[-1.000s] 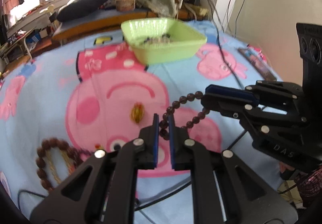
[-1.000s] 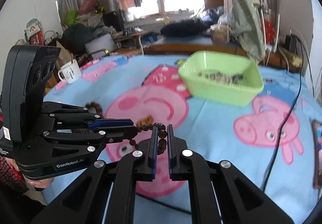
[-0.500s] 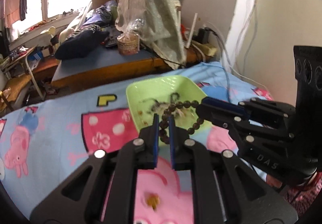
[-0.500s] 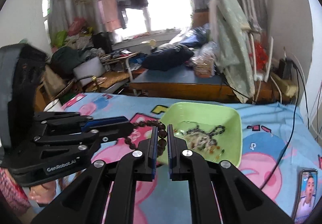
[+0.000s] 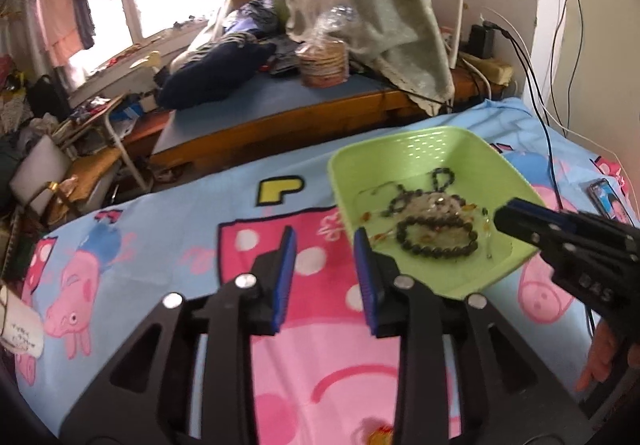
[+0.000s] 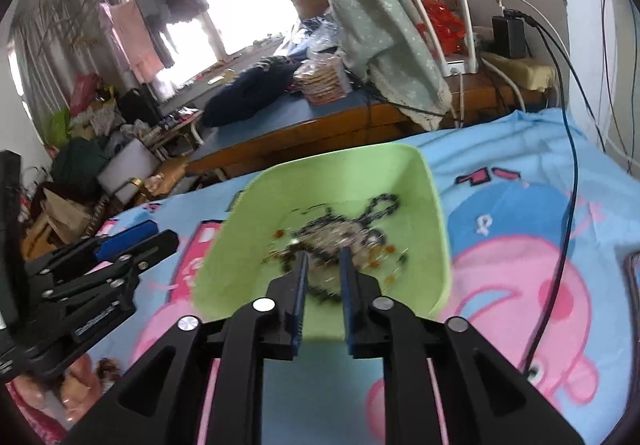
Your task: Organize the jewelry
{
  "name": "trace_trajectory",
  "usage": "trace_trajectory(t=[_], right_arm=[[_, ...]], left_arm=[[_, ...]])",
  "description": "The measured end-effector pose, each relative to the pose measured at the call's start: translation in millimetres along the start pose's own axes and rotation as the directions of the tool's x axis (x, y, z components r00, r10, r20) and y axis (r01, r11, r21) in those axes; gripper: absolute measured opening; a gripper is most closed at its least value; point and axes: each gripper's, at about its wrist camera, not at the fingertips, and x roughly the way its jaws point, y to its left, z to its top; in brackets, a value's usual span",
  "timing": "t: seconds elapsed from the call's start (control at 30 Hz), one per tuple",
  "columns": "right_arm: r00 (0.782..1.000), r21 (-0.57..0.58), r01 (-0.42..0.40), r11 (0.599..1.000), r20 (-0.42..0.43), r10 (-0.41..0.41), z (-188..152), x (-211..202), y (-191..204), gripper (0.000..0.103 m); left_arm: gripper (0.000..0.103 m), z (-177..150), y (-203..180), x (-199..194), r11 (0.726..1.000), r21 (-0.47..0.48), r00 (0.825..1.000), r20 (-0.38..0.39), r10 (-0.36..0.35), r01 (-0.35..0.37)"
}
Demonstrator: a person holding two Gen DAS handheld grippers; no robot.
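The dark bead bracelet (image 5: pixel 436 251) lies as a loop in the green tray (image 5: pixel 400 141) on top of other small jewelry. My left gripper (image 5: pixel 324 237) hovers over the pink patch just left of the tray. Its jaws are opening and nothing is between them. In the left wrist view my right gripper (image 5: pixel 504 213) pokes in from the right over the tray's right side. In the right wrist view, which is blurred, the right gripper (image 6: pixel 325 257) hangs above the tray (image 6: pixel 436 205), jaws a little apart, with no bead pinched. The left gripper (image 6: pixel 160 237) shows at the left.
The tray sits on a blue cartoon-pig sheet. A black cable (image 6: pixel 568 205) runs down the sheet to the right of the tray, and a phone (image 5: pixel 608 197) lies beyond it. A small golden piece (image 5: pixel 378 435) lies on the sheet close in. A cluttered bench stands behind.
Both grippers carried the bead bracelet from low over the sheet up to the green tray. The jaws have parted and the bracelet now lies in the tray.
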Motion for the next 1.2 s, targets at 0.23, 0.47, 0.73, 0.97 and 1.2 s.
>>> trace_trajectory(t=[0.23,0.47,0.73,0.97,1.2], right_arm=[[0.992,-0.011,-0.124,0.992,-0.022,0.124,-29.2,-31.7,38.4,0.015],[0.975,-0.004,-0.156,0.988,-0.158,0.154,-68.8,-30.4,62.7,0.015],[0.969,-0.079,-0.088,0.993,-0.239,0.067,-103.8,-25.5,77.1,0.015],[0.972,-0.052,-0.086,0.995,-0.226,0.072,-111.1,-24.6,70.2,0.016],[0.966,-0.045,-0.174,0.984,-0.203,0.162,-115.2,-24.9,74.1,0.051]], left_arm=[[0.029,-23.2,26.3,-29.3,0.998,-0.042,0.999,0.005,0.045,-0.045],[0.029,-59.7,55.7,-61.1,0.990,-0.076,0.993,0.003,0.115,-0.115],[0.029,-91.6,82.3,-81.7,0.978,-0.105,0.983,0.006,0.182,-0.181],[0.029,-103.9,99.2,-85.8,0.972,-0.138,0.982,-0.003,0.190,-0.189],[0.029,-114.5,113.7,-86.9,0.969,-0.159,0.982,-0.010,0.190,-0.189]])
